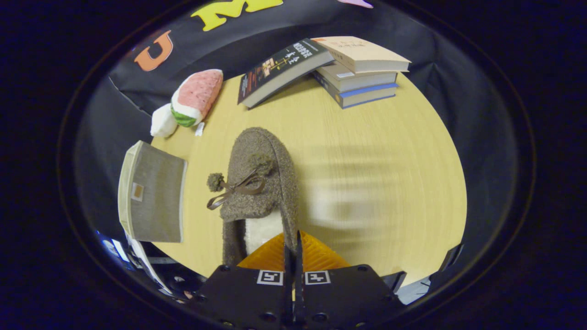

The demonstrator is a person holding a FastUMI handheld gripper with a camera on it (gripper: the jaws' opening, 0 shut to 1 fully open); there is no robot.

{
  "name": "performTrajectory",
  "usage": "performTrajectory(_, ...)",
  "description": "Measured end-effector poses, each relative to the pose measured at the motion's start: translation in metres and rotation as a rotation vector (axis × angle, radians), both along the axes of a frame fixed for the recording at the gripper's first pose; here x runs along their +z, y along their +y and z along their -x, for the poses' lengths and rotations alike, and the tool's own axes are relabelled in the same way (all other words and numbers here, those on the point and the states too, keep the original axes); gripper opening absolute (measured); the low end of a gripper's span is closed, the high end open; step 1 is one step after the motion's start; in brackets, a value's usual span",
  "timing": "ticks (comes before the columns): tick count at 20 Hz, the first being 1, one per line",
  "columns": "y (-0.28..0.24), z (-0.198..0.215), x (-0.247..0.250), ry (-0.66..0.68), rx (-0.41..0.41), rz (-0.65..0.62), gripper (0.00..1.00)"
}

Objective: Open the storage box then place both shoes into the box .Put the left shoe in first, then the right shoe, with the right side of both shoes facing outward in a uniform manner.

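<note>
Fingers of the gripper are pressed together on the side wall of a fuzzy brown shoe, at the edge of its opening near the heel, so the shoe is clamped and seems carried above the round wooden table. Its toe points away from the fingers, and a ribbon bow with pompoms sits on top.

To the left of the shoe, at the table's edge, stands the grey fabric storage box; whether it is open cannot be told. No second shoe is to be seen, so I cannot tell whether one is already inside it, nor whether the held one is left or right. At least this shoe is not yet placed.

Beyond the shoe lie a watermelon-slice plush toy and a stack of books.
</note>
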State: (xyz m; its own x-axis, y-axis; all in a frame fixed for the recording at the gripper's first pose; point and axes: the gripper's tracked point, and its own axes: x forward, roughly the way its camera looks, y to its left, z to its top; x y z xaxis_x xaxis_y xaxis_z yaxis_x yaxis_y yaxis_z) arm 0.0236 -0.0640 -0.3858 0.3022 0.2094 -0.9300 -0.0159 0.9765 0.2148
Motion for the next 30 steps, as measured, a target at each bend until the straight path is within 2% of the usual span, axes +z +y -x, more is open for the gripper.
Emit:
performTrajectory(9,0.098,0.010,0.075,-0.057,0.036,-0.078,0.03)
performTrajectory(15,0.182,0.012,0.102,-0.062,0.119,-0.057,0.03)
performTrajectory(21,0.283,0.021,0.116,-0.045,0.134,-0.116,0.03)
performTrajectory(26,0.355,0.036,0.095,0.042,0.088,-0.115,0.03)
performTrajectory(30,0.380,0.034,0.058,0.113,-0.009,-0.057,0.03)
